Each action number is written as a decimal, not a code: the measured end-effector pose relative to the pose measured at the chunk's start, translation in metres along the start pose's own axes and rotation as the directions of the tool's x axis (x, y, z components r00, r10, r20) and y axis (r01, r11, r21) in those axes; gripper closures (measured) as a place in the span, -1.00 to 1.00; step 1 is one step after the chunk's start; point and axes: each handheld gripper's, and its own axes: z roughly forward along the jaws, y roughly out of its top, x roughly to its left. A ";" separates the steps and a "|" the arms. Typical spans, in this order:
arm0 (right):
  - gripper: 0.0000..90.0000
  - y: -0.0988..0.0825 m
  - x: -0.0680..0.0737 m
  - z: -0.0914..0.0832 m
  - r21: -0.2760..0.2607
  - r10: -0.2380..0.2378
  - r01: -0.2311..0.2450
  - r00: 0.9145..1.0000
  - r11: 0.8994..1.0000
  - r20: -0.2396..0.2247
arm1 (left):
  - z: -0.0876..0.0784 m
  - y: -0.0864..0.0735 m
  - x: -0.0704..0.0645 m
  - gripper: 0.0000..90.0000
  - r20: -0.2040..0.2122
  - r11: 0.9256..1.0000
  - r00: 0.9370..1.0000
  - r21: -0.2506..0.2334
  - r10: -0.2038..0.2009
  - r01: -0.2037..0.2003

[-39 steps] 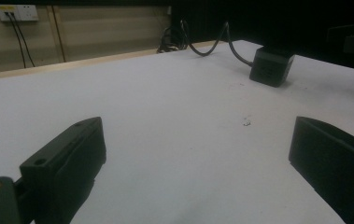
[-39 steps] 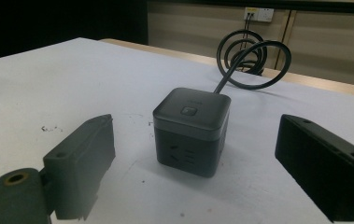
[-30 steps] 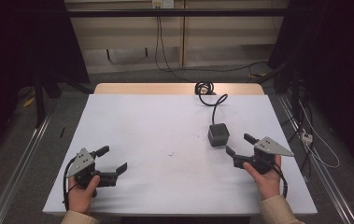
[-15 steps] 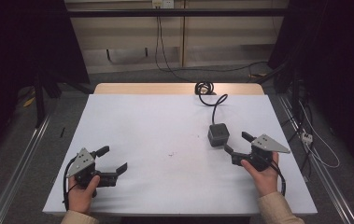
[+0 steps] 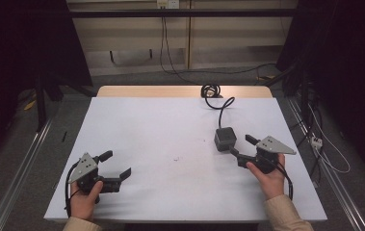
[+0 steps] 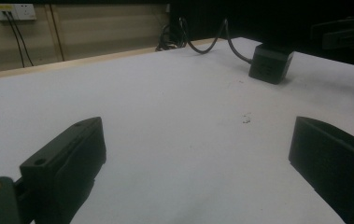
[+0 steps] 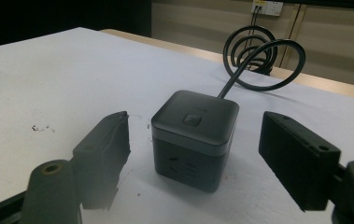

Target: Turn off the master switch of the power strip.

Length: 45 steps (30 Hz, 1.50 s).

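My right gripper [image 5: 239,147] has crept toward the black cube socket [image 5: 225,138], which sits on the white table [image 5: 170,125] between its spread jaws; a grasp looks near; my left gripper [image 5: 116,165] rests open, well apart.

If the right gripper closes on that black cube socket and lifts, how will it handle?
The cube socket looks rigid with flat sides, so the open right gripper should probably hold it squarely. Its smooth casing may be slippery. The stiff coiled cable will likely tug back.
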 end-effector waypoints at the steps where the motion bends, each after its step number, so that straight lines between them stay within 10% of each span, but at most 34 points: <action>1: -0.45 0.000 0.000 0.000 0.000 0.000 0.000 1.000 1.000 0.000 | 0.000 0.000 0.000 -0.92 0.000 1.000 1.000 0.001 0.001 -0.001; 45: 0.15 0.009 -0.006 0.015 0.066 0.044 -0.040 0.998 0.997 -0.051 | 0.000 0.000 -0.001 -0.92 0.000 1.000 1.000 0.006 0.007 -0.007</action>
